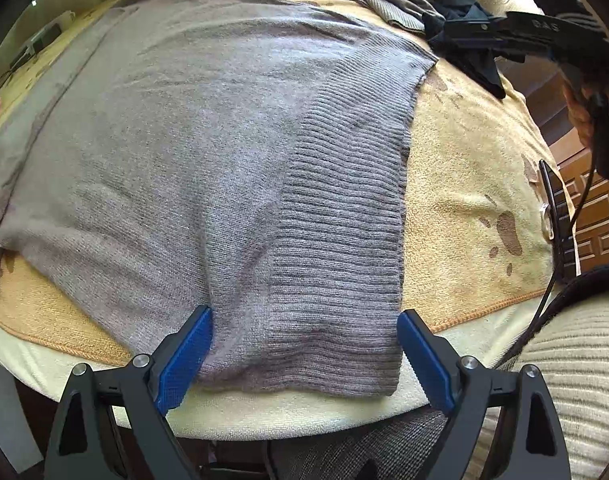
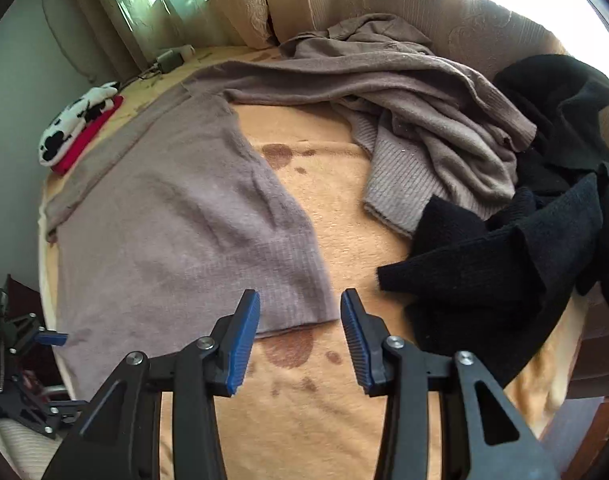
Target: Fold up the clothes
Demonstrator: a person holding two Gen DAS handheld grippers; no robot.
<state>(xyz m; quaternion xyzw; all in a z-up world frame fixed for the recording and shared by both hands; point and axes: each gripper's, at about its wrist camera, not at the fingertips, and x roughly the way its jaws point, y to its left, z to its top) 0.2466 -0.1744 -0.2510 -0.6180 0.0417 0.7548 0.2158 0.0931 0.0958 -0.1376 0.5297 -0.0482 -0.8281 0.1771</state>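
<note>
The grey sweater (image 1: 192, 152) lies flat on the blanket (image 1: 464, 184), partly folded. The left gripper (image 1: 304, 356) stands wide over its hem, the right gripper (image 2: 300, 336) half open, empty. 2 garments (brown (image 2: 404, 120), black (image 2: 524, 240)) wait crumpled.

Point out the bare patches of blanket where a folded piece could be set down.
Bare tan blanket runs between the flat grey sweater and the black garment, reaching to the near edge. It is crowded at the back right, where the brown sweater pile meets the black one.
</note>
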